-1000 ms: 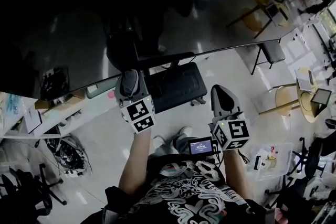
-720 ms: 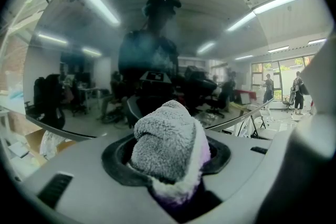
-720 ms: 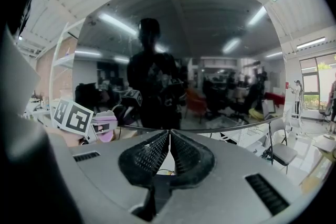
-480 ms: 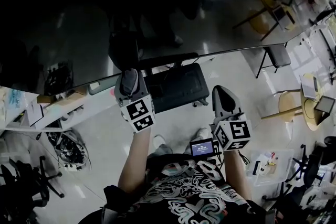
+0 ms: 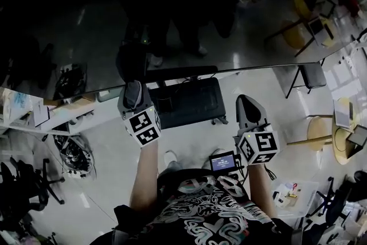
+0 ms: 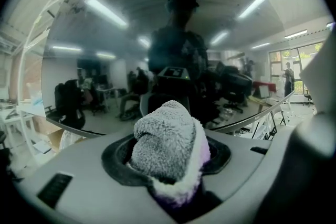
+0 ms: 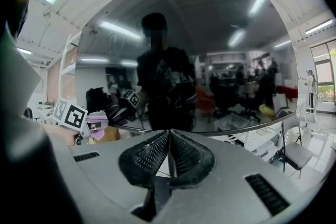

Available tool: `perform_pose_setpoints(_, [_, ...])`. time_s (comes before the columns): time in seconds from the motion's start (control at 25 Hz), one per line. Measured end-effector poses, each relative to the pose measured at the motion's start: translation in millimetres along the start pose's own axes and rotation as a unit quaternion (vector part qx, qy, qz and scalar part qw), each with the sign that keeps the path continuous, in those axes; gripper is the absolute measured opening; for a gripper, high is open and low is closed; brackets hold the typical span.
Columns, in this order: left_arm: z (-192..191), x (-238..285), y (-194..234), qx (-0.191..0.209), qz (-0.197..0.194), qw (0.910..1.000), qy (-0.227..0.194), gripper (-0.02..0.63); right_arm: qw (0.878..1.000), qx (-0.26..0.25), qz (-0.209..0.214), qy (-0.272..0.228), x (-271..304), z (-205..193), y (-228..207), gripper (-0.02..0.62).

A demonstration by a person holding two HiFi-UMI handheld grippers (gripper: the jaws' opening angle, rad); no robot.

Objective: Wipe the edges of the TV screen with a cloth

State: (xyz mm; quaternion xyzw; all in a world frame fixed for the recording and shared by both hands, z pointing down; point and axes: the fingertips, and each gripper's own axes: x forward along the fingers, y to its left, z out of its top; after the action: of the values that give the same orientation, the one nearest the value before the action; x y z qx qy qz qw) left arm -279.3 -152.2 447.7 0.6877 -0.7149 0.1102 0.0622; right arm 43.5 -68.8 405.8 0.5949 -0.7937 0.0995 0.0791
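**Inspector:** Head view first. Where do your tools stand?

**Operator:** My left gripper (image 5: 133,89) is raised at the lower edge of the TV screen (image 5: 189,14), left of centre. My right gripper (image 5: 243,101) hangs below that edge, apart from the glass.

**Inspector:** Left gripper view?

**Operator:** The jaws are clamped on a bunched grey fleece cloth (image 6: 168,139) with a purple underside. The wad juts toward the screen, close to the lower edge. I cannot confirm contact.

**Inspector:** Right gripper view?

**Operator:** The jaws are closed pad to pad with nothing between them. The cloth shows at far left, by the lower edge.

**Inspector:** Progress?

**Operator:** In my judgement the lower edge is in hand, near its left portion. No view shows streaks or cleaned bands, so what is finished cannot be verified. I would record the side edges and top edge as outstanding.
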Motion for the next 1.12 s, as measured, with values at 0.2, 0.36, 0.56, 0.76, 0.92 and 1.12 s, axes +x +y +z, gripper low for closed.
perform_pose_setpoints(0.2, [1.2,0.1,-5.9,-0.007,0.016,0.9998,-0.001,0.206,1.000,-0.005,0.018,-0.003,10.8,4.9,-13.9,0.032])
perform_pose_setpoints(0.36, [1.3,-0.6,-14.1,0.005,0.022,0.9997,-0.003,0.206,0.999,-0.009,0.031,-0.001,15.7,4.5,-26.1,0.032])
perform_pose_setpoints(0.56, [2.1,-0.1,-23.3,0.006,0.022,0.9997,0.001,0.206,0.999,-0.010,0.045,-0.007,24.7,10.9,-35.5,0.032])
perform_pose_setpoints(0.76, [1.9,-0.6,-22.9,0.004,0.026,0.9996,0.004,0.206,0.999,-0.008,0.053,-0.010,29.6,12.4,-40.0,0.032])
perform_pose_setpoints(0.92, [1.0,0.8,-24.4,0.005,0.010,0.9998,0.014,0.206,0.998,-0.006,0.055,-0.008,30.9,11.3,-44.7,0.032])
perform_pose_setpoints(1.12, [1.4,0.5,-33.4,0.033,-0.017,0.9990,0.025,0.206,0.998,0.001,0.055,-0.008,32.1,11.1,-46.3,0.032])
